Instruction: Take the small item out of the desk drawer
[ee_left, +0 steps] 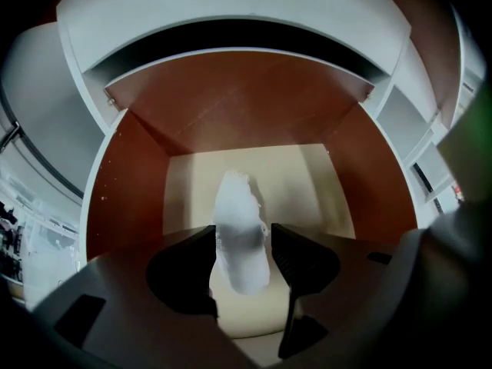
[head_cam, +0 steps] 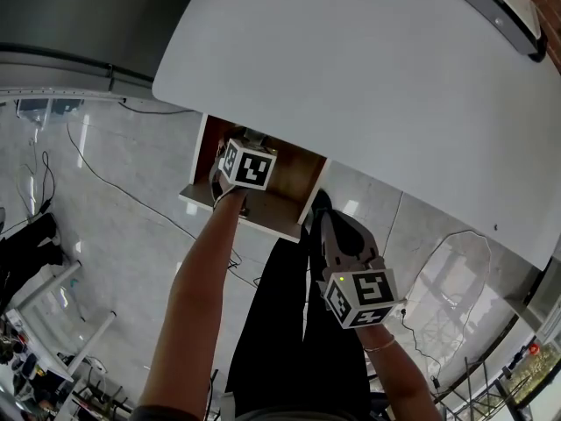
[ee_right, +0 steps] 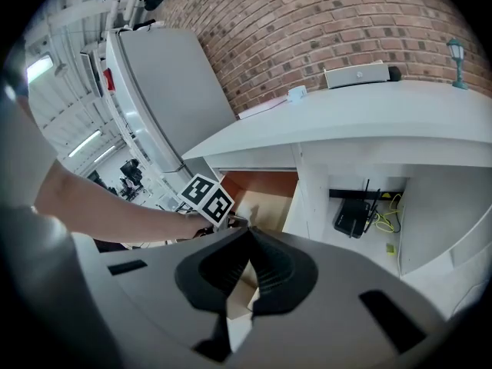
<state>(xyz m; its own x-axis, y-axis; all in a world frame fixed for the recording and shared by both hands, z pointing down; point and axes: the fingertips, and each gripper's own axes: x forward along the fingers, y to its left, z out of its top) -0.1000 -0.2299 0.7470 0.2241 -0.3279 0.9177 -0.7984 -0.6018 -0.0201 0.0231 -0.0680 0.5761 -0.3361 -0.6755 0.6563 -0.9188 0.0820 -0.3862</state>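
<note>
— White and crumpled, the small item (ee_left: 240, 210) stands on the pale bottom of the drawer (ee_left: 134, 198), right between the jaws of your left hand-held gripper (ee_left: 242, 241). Those jaws are spread wide, one on each side of the item and just beside it. Whether either one touches it cannot be told.

— And the drawer itself?

— It stands pulled out from under your white worktop (head_cam: 368, 86), with red-brown walls and a cream bottom. Seen from your head camera, your left hand-held gripper points steeply down into it, marker cube (head_cam: 247, 167) uppermost, with your bare forearm (head_cam: 206, 279) running back toward you.

— What of the other hand?

— Your right hand-held gripper (ee_right: 247, 233) is closed: the jaw tips meet and nothing sits between them. You hold it outside the drawer, just off the drawer's right-hand corner in the head view, above the marbled floor (head_cam: 114, 235). Its own camera looks across at your left forearm and into the drawer's open top.

— Beyond that?

— A brick wall (ee_right: 346, 21) rises behind your worktop. Near it on the top are a flat white device (ee_right: 355, 75) and a small teal lantern figure (ee_right: 457, 52). Underneath, in the open bay beside your drawer, a black box (ee_right: 352, 217) sits against the back panel, with yellow-green cables (ee_right: 388, 202) trailing next to it.
</note>
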